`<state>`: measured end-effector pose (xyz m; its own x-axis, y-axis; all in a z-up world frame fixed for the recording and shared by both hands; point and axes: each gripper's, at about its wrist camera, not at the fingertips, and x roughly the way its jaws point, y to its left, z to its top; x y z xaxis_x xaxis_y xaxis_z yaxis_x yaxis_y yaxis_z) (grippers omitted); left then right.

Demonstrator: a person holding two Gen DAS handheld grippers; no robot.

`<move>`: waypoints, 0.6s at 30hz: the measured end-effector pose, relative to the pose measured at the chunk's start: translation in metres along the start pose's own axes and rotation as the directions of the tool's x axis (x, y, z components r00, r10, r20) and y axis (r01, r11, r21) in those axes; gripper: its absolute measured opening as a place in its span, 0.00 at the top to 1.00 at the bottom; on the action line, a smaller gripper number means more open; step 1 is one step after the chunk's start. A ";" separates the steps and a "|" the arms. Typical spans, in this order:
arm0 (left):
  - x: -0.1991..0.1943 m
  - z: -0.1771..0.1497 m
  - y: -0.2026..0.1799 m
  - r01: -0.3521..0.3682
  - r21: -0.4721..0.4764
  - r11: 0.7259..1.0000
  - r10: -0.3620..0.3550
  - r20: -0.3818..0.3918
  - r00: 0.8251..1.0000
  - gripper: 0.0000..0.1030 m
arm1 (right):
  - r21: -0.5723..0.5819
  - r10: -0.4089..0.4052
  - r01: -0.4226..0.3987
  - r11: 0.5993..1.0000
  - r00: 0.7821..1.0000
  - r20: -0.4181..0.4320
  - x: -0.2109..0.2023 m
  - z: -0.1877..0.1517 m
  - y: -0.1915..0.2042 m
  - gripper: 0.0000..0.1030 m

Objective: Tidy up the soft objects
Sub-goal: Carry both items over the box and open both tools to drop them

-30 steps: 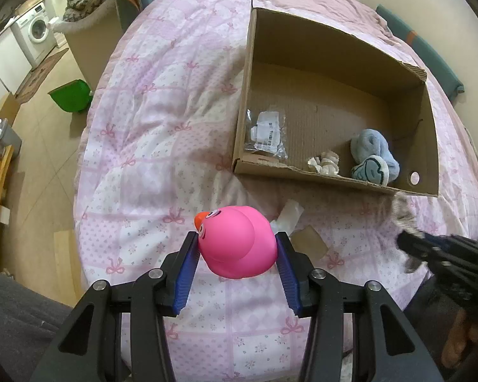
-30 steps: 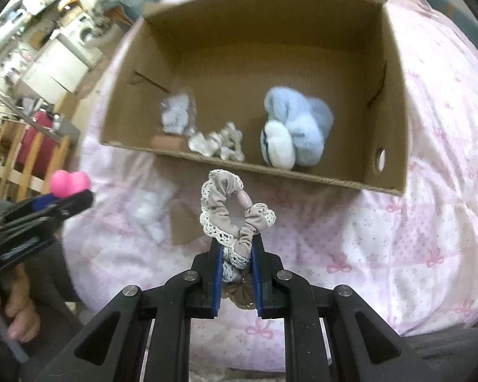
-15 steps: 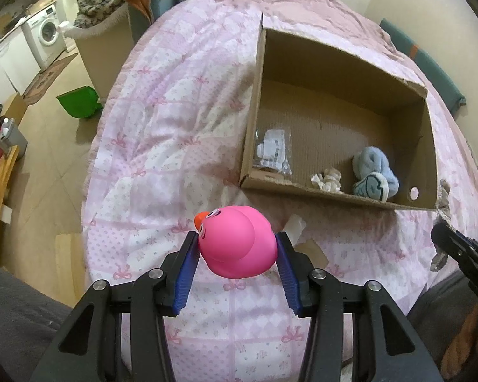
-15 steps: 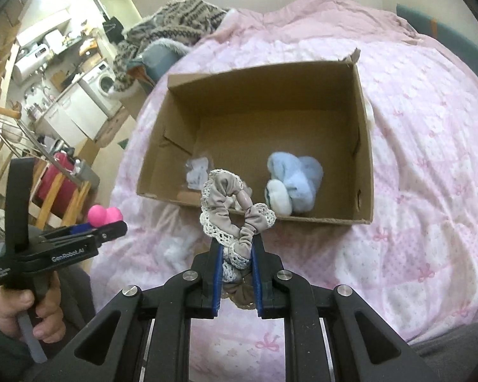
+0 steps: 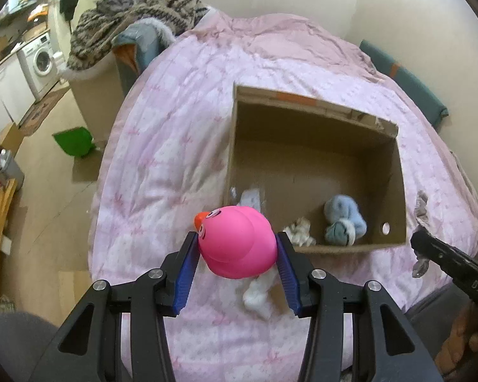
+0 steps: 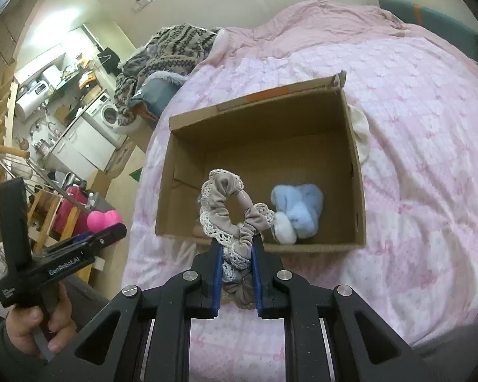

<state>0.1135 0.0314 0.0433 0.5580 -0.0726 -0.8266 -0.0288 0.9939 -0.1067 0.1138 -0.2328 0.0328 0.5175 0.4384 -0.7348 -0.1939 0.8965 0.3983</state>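
Observation:
My left gripper (image 5: 235, 248) is shut on a pink toy duck (image 5: 237, 243) and holds it in the air in front of the cardboard box (image 5: 315, 105). My right gripper (image 6: 237, 248) is shut on a beige lace-trimmed scrunchie (image 6: 229, 210), held up before the box's (image 6: 261, 95) near wall. Inside the box lie a light blue plush (image 5: 344, 222), a small white fabric piece (image 5: 299, 230) and a clear packet (image 5: 251, 195). The blue plush also shows in the right wrist view (image 6: 298, 211). The left gripper with the duck (image 6: 103, 219) shows at the left of the right wrist view.
The box stands on a bed with a pink patterned quilt (image 5: 175, 133). A white soft item (image 5: 256, 296) lies on the quilt before the box. Another white item (image 6: 361, 137) lies behind the box's right wall. A green bin (image 5: 75, 141) stands on the floor at left.
Both grippers have risen and drawn back from the box, so it looks smaller and farther. Each still holds its object.

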 end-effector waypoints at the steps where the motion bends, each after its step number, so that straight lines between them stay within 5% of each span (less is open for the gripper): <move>1: 0.000 0.004 -0.002 -0.001 0.007 1.000 0.001 0.008 1.000 0.57 | -0.009 -0.005 0.005 1.000 1.000 0.004 0.001 0.004 0.000 0.83; 13: 0.048 0.049 -0.033 -0.043 0.118 0.992 0.035 0.071 0.997 0.57 | -0.010 -0.044 0.045 0.999 0.997 0.058 0.028 0.052 -0.023 0.83; 18: 0.079 0.048 -0.035 -0.023 0.101 0.995 0.021 0.019 1.000 0.57 | 0.031 -0.062 0.063 0.998 0.998 -0.007 0.058 0.055 -0.039 0.83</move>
<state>0.1987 -0.0049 0.0087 0.5728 -0.0504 -0.8182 0.0424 0.9986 -0.0319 0.1969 -0.2460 0.0049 0.5229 0.3820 -0.7620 -0.1354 0.9198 0.3682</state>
